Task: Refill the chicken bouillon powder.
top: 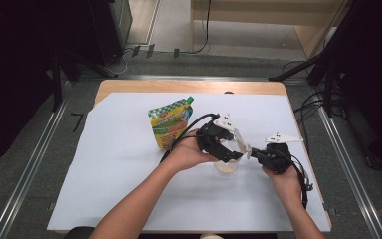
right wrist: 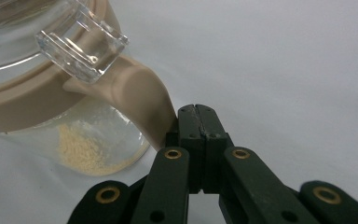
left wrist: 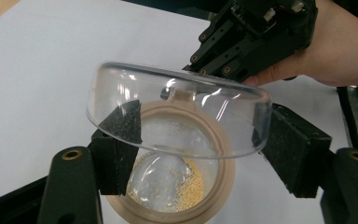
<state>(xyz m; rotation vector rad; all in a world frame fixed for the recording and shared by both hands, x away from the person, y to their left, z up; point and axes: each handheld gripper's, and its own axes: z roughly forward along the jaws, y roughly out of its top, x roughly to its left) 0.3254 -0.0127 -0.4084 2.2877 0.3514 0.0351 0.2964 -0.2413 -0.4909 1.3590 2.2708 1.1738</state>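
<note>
A clear cup (top: 226, 167) with a beige rim (left wrist: 223, 177) and a beige handle (right wrist: 140, 98) stands on the white sheet, with pale yellow grains (left wrist: 193, 186) at its bottom. My left gripper (left wrist: 198, 135) is over it, shut on a clear domed lid (left wrist: 177, 93), one pad on each side of the lid's edge. The lid hangs tilted just above the rim. My right gripper (right wrist: 196, 109) is shut, jaws flat together, its tip resting against the lower end of the handle. From above, the left gripper (top: 231, 149) and right gripper (top: 252, 153) meet at the cup.
A green and yellow spouted pouch (top: 171, 127) lies on the white sheet (top: 119, 169) just left of and behind the cup. The sheet covers most of the wooden table (top: 129, 85). Cables and dark stands ring the table on the floor.
</note>
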